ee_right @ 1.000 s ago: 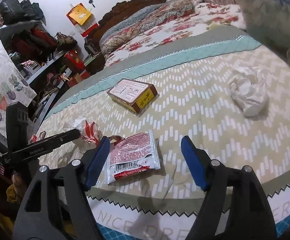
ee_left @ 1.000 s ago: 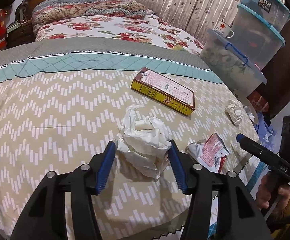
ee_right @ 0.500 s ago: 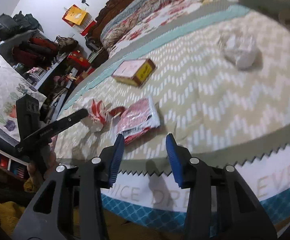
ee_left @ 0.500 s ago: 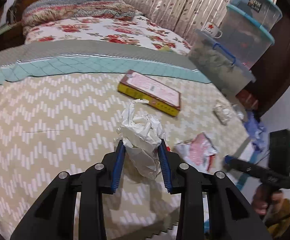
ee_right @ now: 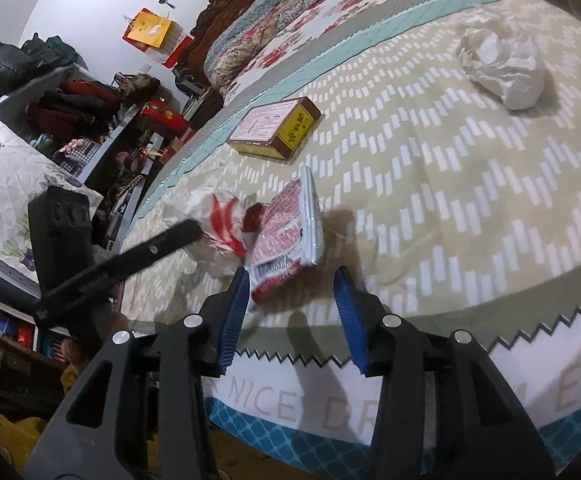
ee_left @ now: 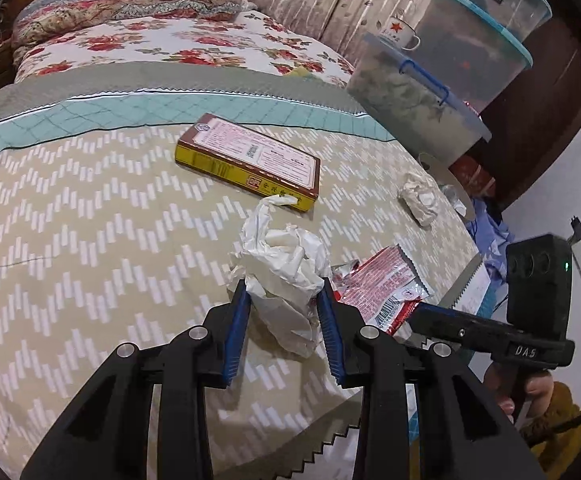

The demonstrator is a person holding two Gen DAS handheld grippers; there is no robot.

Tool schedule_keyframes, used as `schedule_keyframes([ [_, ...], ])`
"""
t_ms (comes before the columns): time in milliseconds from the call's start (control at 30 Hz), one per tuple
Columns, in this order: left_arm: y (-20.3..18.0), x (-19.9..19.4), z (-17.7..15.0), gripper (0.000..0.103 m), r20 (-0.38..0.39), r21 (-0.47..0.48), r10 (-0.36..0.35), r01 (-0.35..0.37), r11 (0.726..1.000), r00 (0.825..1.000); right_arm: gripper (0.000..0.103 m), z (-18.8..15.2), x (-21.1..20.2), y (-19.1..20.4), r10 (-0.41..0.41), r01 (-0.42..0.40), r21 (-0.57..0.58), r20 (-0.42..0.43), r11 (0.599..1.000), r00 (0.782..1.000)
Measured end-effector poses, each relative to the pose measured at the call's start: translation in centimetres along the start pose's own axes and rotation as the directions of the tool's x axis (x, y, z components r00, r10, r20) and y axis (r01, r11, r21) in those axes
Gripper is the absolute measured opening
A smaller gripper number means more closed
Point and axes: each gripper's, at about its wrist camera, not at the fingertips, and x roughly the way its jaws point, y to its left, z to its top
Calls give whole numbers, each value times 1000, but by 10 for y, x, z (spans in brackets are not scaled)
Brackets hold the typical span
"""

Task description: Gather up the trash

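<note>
My left gripper is shut on a crumpled white plastic wad, both blue pads pressing its lower part just above the bedspread. In the right wrist view that wad shows red print, with a black finger of the left gripper across it. A red snack wrapper lies right beside the wad. My right gripper stands half-narrowed at the bed's front edge. The wrapper is tipped up, its near corner at the left pad; bare cloth shows between the pads.
A yellow-and-brown flat box lies mid-bed, and a second white wad sits near the right edge. Stacked clear storage bins stand beyond it. Cluttered shelves line the left side. A hand holds the right gripper.
The left jaws closed onto the white wad and shifted right with it. The right jaws narrowed and sank toward the bed's edge. The red wrapper has tipped up.
</note>
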Motion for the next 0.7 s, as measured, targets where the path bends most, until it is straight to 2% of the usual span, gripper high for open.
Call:
schedule_keyframes([
  [267, 6, 2, -1, 32, -12, -19, -32, 32, 999, 999, 46, 20, 29, 10, 49, -49, 9, -11, 999, 999],
  [300, 7, 1, -2, 32, -12, -19, -33, 33, 999, 999, 44, 22, 35, 14, 53, -53, -3, -20, 999, 998],
  [333, 7, 1, -2, 32, -12, -19, -33, 33, 999, 999, 34, 23, 41, 18, 52, -52, -15, -37, 999, 998],
  [400, 7, 1, -2, 32, -13, -20, -33, 32, 999, 999, 23, 22, 48, 23, 54, -56, -30, -63, 998, 997],
  [500, 8, 0, -3, 32, -13, -22, -37, 36, 999, 999, 13, 20, 46, 27, 48, -51, -58, -54, 997, 997],
  [700, 15, -13, 1, 32, 14, -40, -39, 40, 998, 999, 12, 22, 16, 24, -7, 11, -80, 48, 997, 999],
])
